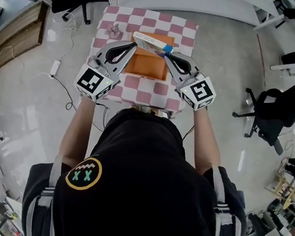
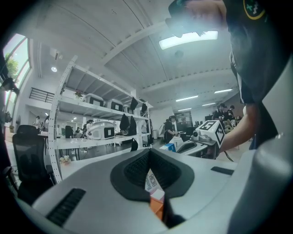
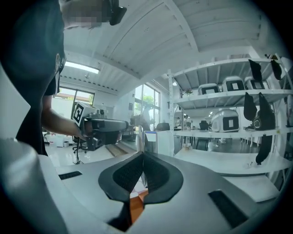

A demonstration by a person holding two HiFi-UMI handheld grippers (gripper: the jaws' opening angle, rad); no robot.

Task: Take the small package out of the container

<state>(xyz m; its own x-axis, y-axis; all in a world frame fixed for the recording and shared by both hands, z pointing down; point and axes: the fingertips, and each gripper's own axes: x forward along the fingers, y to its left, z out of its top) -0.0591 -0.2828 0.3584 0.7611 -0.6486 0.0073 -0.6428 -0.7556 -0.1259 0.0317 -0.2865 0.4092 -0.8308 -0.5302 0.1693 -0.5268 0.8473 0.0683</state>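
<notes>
Left gripper (image 1: pixel 134 43): jaws drawn in narrow and clamped on one end of the small package (image 1: pixel 152 42). Confirmed in the left gripper view, with the white printed face of the package (image 2: pixel 151 180) pinched between the dark pads.

Right gripper (image 1: pixel 168 53): jaws all but together, nipping the opposite, blue-tipped end of the same package. Seen in the right gripper view as a thin edge between the pads, with the rest of the package (image 3: pixel 149 141) standing on just beyond the jaw tips.

Package spanning from one pair of jaws to the other, lifted clear above the orange container (image 1: pixel 148 64). No contact visible between package and container.

Container directly beneath both pairs of jaws, showing as an orange patch under the left jaws (image 2: pixel 157 208) and under the right jaws (image 3: pixel 136 205). Resting on the pink-and-white checked table (image 1: pixel 140 90).

Beyond the left jaw tips and off to the side: a small pale object (image 1: pixel 115 31) on the cloth, kind not determinable.
</notes>
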